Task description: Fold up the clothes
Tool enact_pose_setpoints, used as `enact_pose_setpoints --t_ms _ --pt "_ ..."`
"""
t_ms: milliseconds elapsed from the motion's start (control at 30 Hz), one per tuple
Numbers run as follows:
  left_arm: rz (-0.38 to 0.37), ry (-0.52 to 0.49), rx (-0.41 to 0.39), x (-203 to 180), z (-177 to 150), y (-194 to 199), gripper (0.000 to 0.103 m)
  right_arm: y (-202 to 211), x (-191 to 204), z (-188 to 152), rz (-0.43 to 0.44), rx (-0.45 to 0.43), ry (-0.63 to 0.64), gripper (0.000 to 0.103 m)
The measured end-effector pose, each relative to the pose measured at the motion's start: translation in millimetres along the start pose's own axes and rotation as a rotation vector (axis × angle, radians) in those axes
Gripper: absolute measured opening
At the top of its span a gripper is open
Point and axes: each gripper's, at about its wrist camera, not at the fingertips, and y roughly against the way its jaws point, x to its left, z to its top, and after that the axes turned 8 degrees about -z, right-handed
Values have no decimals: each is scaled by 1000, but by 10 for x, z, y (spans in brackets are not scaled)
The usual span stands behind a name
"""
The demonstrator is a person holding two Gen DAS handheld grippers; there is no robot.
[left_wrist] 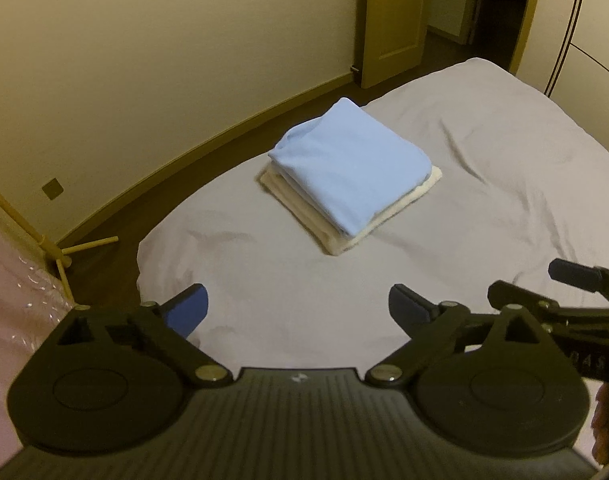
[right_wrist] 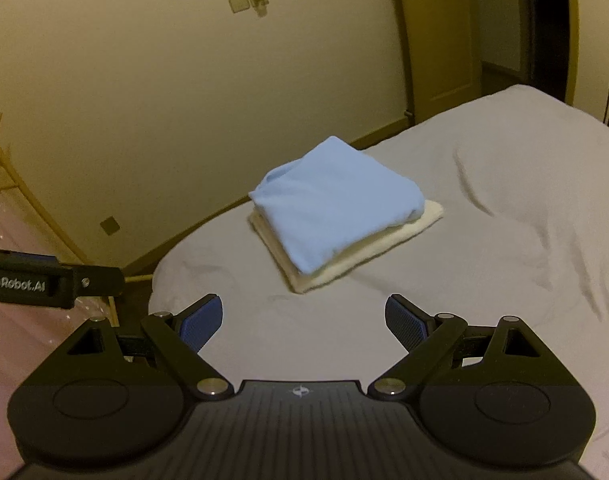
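Meanwhile, a folded blue garment [left_wrist: 350,168] is lying on a folded cream garment [left_wrist: 346,236], the stack sitting on the grey bed [left_wrist: 484,152] near the bed's wall-side edge. Both grippers are hovering above the bed on the near side of the stack, apart from it: left gripper [left_wrist: 298,310] and right gripper [right_wrist: 303,322], fingers released and holding nothing.

Left wrist: looked forward and down over the bed [left_wrist: 484,168], near.
Right wrist: faced the same way, just beside.
Shared: bed, folded stack [left_wrist: 350,172], wall [left_wrist: 144,60].
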Motion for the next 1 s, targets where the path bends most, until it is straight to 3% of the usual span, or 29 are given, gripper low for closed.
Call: enact_pose_setpoints --t_ms 67,133,700,1000 --pt "11 2 -5 -104 -38 9 98 10 -87 -5 2 11 8 91" --pt "26 13 -7 -174 -70 12 98 -14 -167 4 -6 33 16 101" --pt "90 100 62 -483 -262 -312 102 -324 -532 72 31 119 112 102" --pt "108 122 84 -492 -177 -540 102 -624 -690 171 27 177 120 102"
